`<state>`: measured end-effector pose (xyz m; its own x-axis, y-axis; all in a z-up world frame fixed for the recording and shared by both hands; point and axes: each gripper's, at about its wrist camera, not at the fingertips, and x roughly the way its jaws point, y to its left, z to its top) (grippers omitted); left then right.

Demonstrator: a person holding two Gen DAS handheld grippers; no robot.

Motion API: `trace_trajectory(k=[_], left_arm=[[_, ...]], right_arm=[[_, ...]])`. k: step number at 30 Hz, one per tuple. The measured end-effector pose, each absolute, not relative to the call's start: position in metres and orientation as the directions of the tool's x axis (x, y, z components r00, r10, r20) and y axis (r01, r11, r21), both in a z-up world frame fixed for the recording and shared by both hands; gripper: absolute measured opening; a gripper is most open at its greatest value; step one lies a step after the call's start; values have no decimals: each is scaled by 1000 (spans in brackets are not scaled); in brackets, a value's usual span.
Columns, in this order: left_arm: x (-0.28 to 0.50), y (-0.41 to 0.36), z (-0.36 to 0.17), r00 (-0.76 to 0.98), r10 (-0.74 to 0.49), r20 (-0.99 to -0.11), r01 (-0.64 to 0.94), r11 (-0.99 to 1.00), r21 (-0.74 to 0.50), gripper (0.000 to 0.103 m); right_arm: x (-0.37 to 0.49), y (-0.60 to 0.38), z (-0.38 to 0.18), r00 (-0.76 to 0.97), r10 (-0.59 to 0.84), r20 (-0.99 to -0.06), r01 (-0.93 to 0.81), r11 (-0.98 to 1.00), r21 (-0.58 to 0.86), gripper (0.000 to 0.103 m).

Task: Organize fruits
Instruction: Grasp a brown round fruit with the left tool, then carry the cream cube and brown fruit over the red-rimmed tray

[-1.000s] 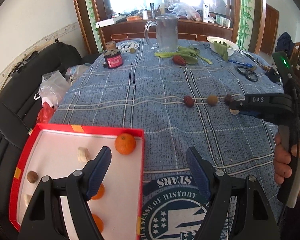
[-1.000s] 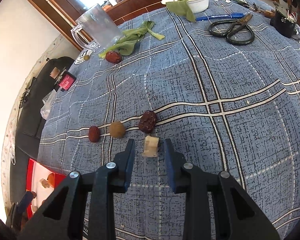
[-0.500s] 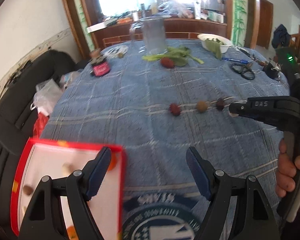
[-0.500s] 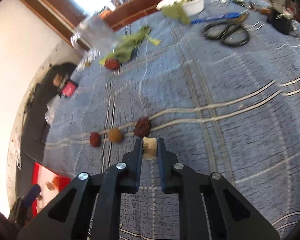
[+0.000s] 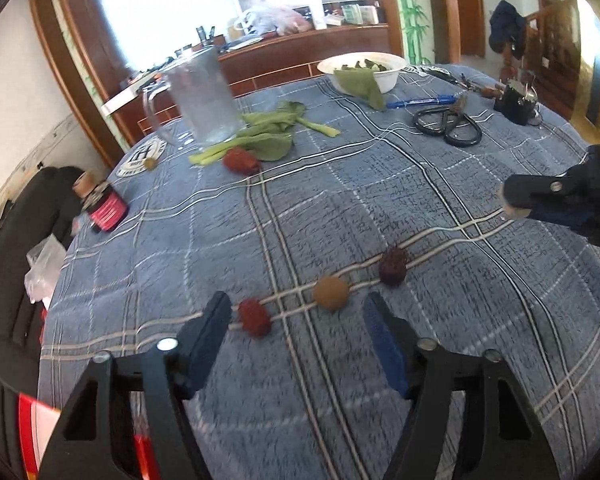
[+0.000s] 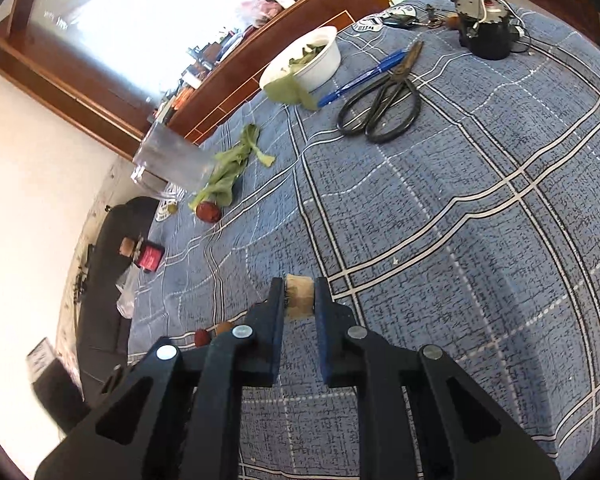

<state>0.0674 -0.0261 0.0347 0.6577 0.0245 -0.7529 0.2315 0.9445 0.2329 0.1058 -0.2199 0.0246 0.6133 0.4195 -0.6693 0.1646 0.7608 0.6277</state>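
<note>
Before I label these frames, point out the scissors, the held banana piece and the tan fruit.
scissors [image 6: 384,102]: right wrist view, where the handles cross.
banana piece [image 6: 299,298]: right wrist view, pale face between the fingers.
tan fruit [image 5: 331,293]: left wrist view, its middle.

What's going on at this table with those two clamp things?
A person is sorting fruit with a hand-held gripper in each hand. The right gripper is shut on a pale fruit chunk, held above the blue cloth. The left gripper is open and empty, its fingers either side of a red fruit and a tan fruit that lie in a row with a dark fruit. A corner of the red tray shows at the table's near edge.
</note>
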Motion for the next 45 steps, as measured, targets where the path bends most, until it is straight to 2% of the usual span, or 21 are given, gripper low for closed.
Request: trace_trajectory(k=[3,11,16,17,18,23,30,36,45], left_arm=[[76,-28,26,636,32,-771,243,940,239,51],[85,-36,18,628,27,-777,276,926,255,48],[92,-40,14,614,14,-789,294,924,245,33],[93,-39,15,604,-1,-797,296,929,223,25],[94,-39,15,599,-9,-801,296,932,211,21],[84,-38,22,612,-23,-791,271,945,182,21],[35,-28,65,694,-40,-719,202,969,141,21],[-14,-2,96,767,30,-641,91,984,154,21],[-65,60,114,806,119,-580,-61,991,118,21]], right_arm=[[106,-222,25,618,417,-667,167,759,629,16],[111,-215,18,595,420,-685,162,772,614,16],[112,-213,16,588,418,-692,160,779,607,16],[113,-213,16,587,419,-693,159,779,606,16],[113,-212,16,587,418,-694,157,781,604,16],[112,-203,20,585,422,-693,121,799,589,16],[102,-185,32,614,409,-675,53,832,553,16],[83,-157,50,640,429,-637,-58,854,517,16],[45,-101,67,628,503,-594,-241,851,466,16]])
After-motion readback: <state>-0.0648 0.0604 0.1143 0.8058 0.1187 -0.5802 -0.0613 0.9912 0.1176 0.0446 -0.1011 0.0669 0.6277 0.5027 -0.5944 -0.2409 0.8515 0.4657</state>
